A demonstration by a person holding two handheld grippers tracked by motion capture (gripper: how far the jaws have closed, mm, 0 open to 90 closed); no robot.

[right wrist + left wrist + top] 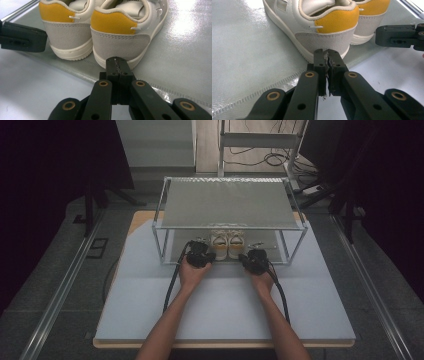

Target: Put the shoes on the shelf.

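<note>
Your left gripper [327, 53]: jaws pressed together, nothing between them, only a thin ragged seam of pad material at the tips. Tips sit just short of the heel of the left sneaker [322, 27], at sole height; whether they touch the sole I can't tell. Your right gripper [117, 62]: same state, jaws clenched on nothing, tips right at the heel of the right sneaker [125, 32], contact also unclear.

Materials: jaws are matte black plastic linkages with brass-coloured pivot bushings. The sneakers are off-white smooth leather-like uppers, grey suede-looking heel panels, mustard-yellow heel tabs, cream rubber soles with a stitched edge. They stand side by side, heels toward you, on the lower shelf [249, 62], a pale woven-textured sheet with a stitched hem, laid over the white table [37, 85].

Pose, from the high view: both your forearms come in from the bottom edge, converging slightly; left hand [194, 270] and right hand [260, 276] wrap the grippers from behind, cables trailing back along each arm. Both grippers point into the rack [230, 202], a metal tube frame with a grey fabric-like top shelf.

View differences: the high view gives the rack's frame and top shelf and shows the pair centred under it, but no jaw detail. Each gripper view shows the other gripper's black tip at its edge.
</note>
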